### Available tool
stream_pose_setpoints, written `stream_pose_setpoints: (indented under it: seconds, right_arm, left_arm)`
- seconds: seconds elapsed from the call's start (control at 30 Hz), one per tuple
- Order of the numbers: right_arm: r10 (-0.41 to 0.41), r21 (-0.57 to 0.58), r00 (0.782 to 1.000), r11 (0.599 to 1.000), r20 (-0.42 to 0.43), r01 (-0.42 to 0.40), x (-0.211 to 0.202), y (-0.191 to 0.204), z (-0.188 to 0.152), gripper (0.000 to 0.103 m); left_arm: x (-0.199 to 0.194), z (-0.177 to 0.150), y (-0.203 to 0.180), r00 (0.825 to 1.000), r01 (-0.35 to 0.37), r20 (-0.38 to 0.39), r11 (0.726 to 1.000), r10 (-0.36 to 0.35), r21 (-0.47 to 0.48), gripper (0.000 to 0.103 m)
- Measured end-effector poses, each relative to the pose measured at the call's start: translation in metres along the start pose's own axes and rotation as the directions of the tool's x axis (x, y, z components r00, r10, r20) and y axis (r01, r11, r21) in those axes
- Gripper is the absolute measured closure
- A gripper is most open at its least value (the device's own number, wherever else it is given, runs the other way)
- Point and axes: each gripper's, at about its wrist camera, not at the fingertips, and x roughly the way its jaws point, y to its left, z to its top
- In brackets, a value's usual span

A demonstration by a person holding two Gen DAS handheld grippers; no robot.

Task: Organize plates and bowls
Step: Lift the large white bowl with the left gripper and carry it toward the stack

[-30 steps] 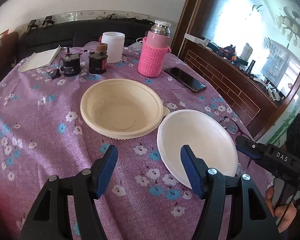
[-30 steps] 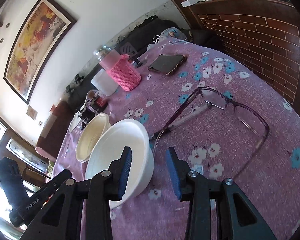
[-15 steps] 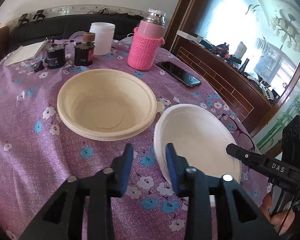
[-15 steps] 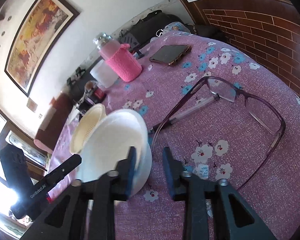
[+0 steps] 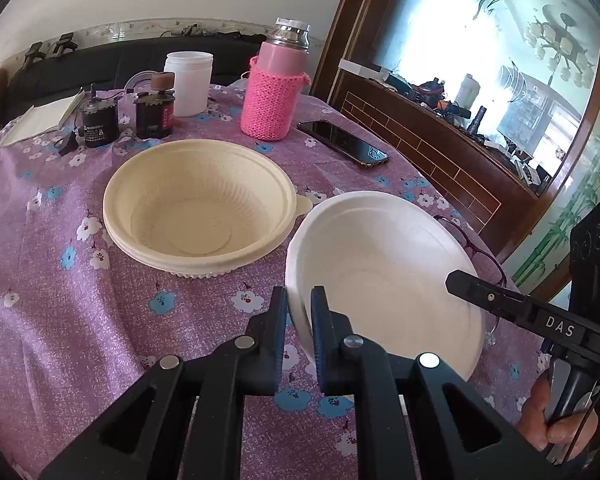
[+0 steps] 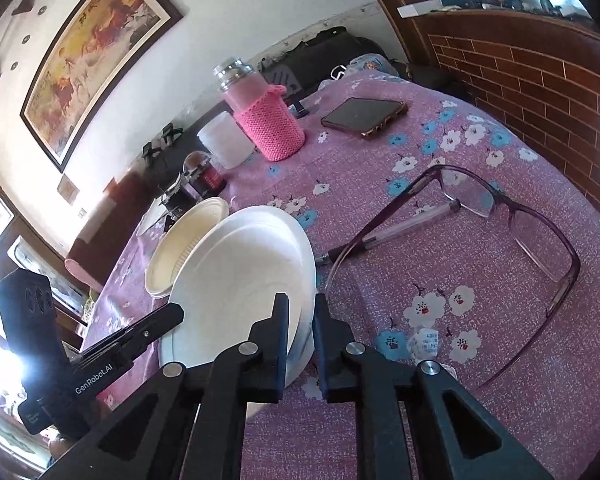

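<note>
Both the left gripper point(image 5: 299, 312) and right gripper point(image 6: 301, 320) have just clenched onto the white bowl's point(image 5: 384, 280) rim, hiding its pinched edges.

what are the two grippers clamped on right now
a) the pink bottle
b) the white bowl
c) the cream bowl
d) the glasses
b: the left gripper pinches the rim of the white bowl on one side, and the right gripper pinches its rim on the other; the cream bowl sits untouched beside it.
</note>
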Motion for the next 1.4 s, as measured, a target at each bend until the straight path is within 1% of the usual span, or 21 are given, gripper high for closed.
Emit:
stream_pose_setpoints:
  seconds: [0.07, 0.27, 0.47, 0.63, 0.73, 0.83, 0.87, 1.0, 1.1, 1.27, 1.4]
  right_arm:
    - [-0.005, -0.021, 1.0, 1.0, 0.009, 0.005, 0.0, 0.004, -0.001, 0.091]
    - [0.003, -0.039, 1.0, 0.999, -0.004, -0.003, 0.005, 0.006, -0.002, 0.091]
    - [0.01, -0.075, 0.999, 0.997, 0.04, -0.007, 0.0, 0.012, -0.002, 0.091]
    - [-0.016, -0.115, 0.999, 0.993, 0.044, 0.021, 0.002, 0.02, -0.005, 0.091]
    - [-0.031, -0.095, 0.999, 0.995, 0.038, 0.035, 0.001, 0.023, -0.01, 0.091]
    - [-0.078, -0.083, 0.996, 0.993, 0.038, 0.081, -0.003, 0.032, -0.015, 0.09]
    - [-0.082, -0.075, 0.996, 0.994, 0.036, 0.085, -0.004, 0.035, -0.018, 0.09]
    - [-0.113, -0.063, 0.993, 0.991, 0.025, 0.115, -0.009, 0.046, -0.023, 0.09]
    - [-0.095, -0.038, 0.995, 0.995, 0.021, 0.096, -0.018, 0.049, -0.023, 0.09]
    - [-0.09, -0.058, 0.995, 0.994, 0.038, 0.092, -0.035, 0.062, -0.024, 0.09]
    - [-0.049, -0.077, 0.999, 0.996, 0.023, 0.051, -0.041, 0.075, -0.032, 0.09]
  left_arm:
    - [-0.002, 0.0, 0.001, 1.0, -0.002, 0.006, 1.0, 0.002, -0.002, 0.092]
    - [-0.007, 0.001, 0.003, 1.0, -0.013, 0.028, 1.0, 0.013, -0.003, 0.092]
    - [-0.011, 0.001, 0.0, 0.998, -0.025, 0.052, 1.0, 0.025, 0.002, 0.092]
    - [-0.016, 0.0, 0.0, 0.997, -0.038, 0.072, 0.999, 0.038, -0.002, 0.092]
    - [-0.022, 0.0, -0.001, 0.995, -0.047, 0.09, 0.999, 0.047, 0.005, 0.092]
    - [-0.027, 0.0, -0.004, 0.992, -0.061, 0.109, 0.998, 0.059, 0.015, 0.092]
    - [-0.029, 0.0, -0.004, 0.992, -0.065, 0.114, 0.998, 0.063, 0.018, 0.091]
    - [-0.037, 0.001, 0.0, 0.991, -0.042, 0.127, 0.999, 0.042, -0.008, 0.091]
    - [-0.044, 0.003, 0.001, 0.992, -0.024, 0.127, 0.999, 0.028, -0.026, 0.091]
    - [-0.065, -0.003, -0.005, 0.989, -0.064, 0.135, 0.998, 0.065, -0.012, 0.091]
    - [-0.092, -0.016, 0.001, 0.984, -0.107, 0.141, 0.994, 0.105, 0.006, 0.091]
